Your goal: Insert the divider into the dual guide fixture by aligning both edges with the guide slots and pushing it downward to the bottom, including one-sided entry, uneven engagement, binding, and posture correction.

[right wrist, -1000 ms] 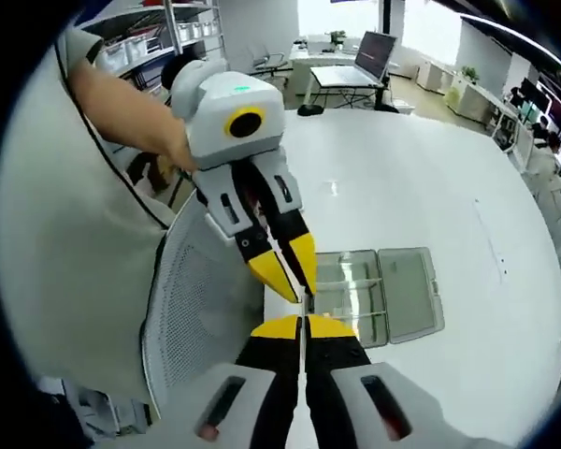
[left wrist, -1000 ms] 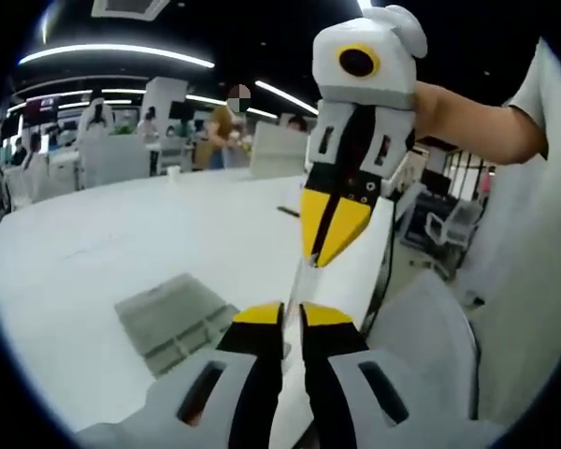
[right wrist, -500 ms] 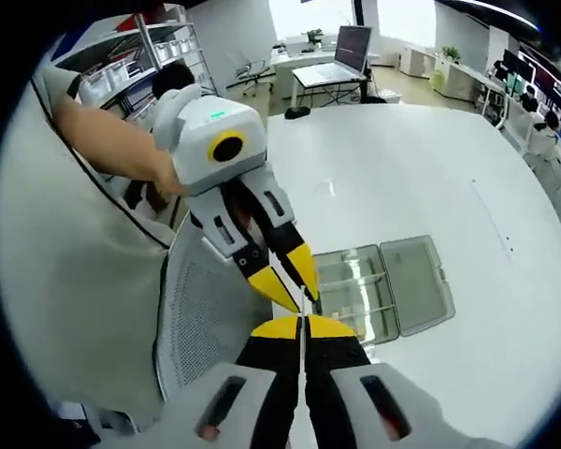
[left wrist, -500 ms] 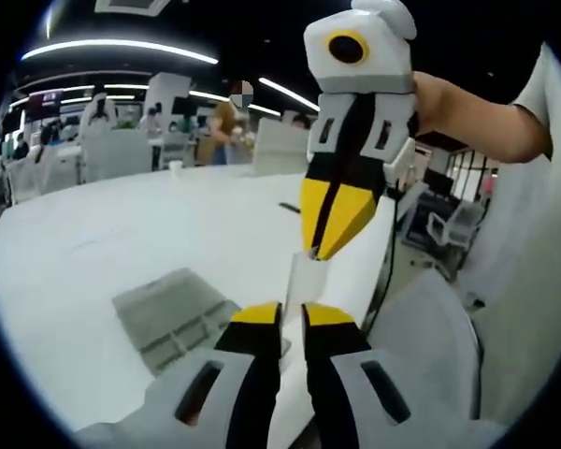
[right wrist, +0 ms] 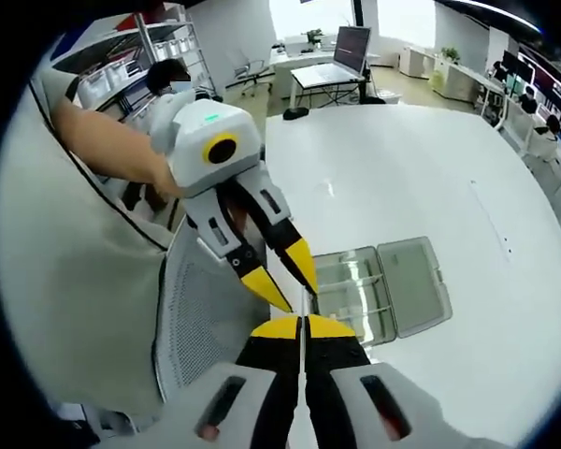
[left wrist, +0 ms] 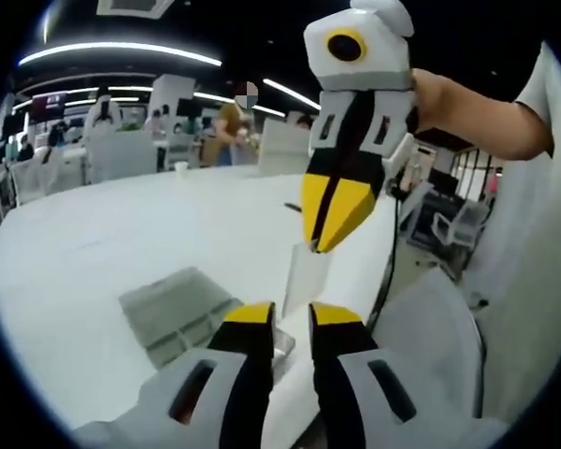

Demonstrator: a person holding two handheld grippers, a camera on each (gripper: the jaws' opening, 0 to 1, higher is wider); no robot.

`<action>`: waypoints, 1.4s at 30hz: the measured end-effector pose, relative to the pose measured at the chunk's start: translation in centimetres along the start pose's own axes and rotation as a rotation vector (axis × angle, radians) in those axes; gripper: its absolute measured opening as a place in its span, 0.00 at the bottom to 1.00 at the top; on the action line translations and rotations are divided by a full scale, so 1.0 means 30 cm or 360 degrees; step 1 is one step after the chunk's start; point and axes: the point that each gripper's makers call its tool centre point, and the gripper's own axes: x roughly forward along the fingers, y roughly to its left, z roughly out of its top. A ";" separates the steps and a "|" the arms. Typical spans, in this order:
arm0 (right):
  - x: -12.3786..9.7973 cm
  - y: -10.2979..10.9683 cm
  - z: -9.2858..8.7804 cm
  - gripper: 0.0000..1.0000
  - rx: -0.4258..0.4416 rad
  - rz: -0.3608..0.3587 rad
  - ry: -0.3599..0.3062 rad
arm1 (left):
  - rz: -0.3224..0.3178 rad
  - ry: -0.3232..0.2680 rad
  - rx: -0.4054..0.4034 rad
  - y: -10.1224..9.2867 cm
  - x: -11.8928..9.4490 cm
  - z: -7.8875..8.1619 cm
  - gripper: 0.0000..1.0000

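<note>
The divider (left wrist: 306, 276) is a thin clear sheet held in the air between the two grippers. My right gripper (left wrist: 320, 239) comes down from above in the left gripper view, shut on the sheet's upper edge. My left gripper (left wrist: 292, 320) stands open just below the sheet, its yellow fingertips apart on either side. In the right gripper view the divider (right wrist: 303, 303) is edge-on, pinched in my right gripper (right wrist: 302, 326), with the open left gripper (right wrist: 285, 279) just beyond. The guide fixture (right wrist: 381, 290), a grey-clear tray with slots, lies on the white table (right wrist: 402, 178), also seen as the fixture (left wrist: 178, 311).
A grey mesh chair back (right wrist: 206, 313) stands at the table's near edge under both grippers. The person's arm (left wrist: 477, 117) and white shirt are on the right. A laptop (right wrist: 341, 56) sits on a far desk. Other people stand far behind the table (left wrist: 122, 234).
My left gripper's jaws have spread apart and let go of the divider's lower edge. The right gripper keeps its hold, and the fixture has not moved.
</note>
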 end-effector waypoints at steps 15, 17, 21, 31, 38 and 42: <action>-0.018 -0.058 -0.027 0.00 0.0034 -0.0073 0.0043 | 0.0031 -0.0017 0.0006 -0.016 -0.022 0.018 0.19; -0.020 -0.064 -0.031 0.00 0.0039 -0.0077 0.0046 | 0.0037 -0.0021 0.0002 -0.013 -0.026 0.018 0.19; -0.022 -0.078 -0.034 0.00 0.0049 -0.0086 0.0051 | 0.0048 -0.0027 -0.0004 -0.014 -0.036 0.023 0.20; -0.016 -0.116 -0.038 0.00 0.0061 -0.0092 0.0083 | 0.0084 -0.0041 -0.0015 0.000 -0.064 0.014 0.26; -0.004 -0.132 -0.037 0.00 0.0048 -0.0098 0.0108 | 0.0100 -0.0054 -0.0009 0.005 -0.081 0.011 0.30; 0.005 -0.134 -0.036 0.00 0.0034 -0.0098 0.0124 | 0.0114 -0.0062 -0.0010 0.013 -0.087 0.013 0.34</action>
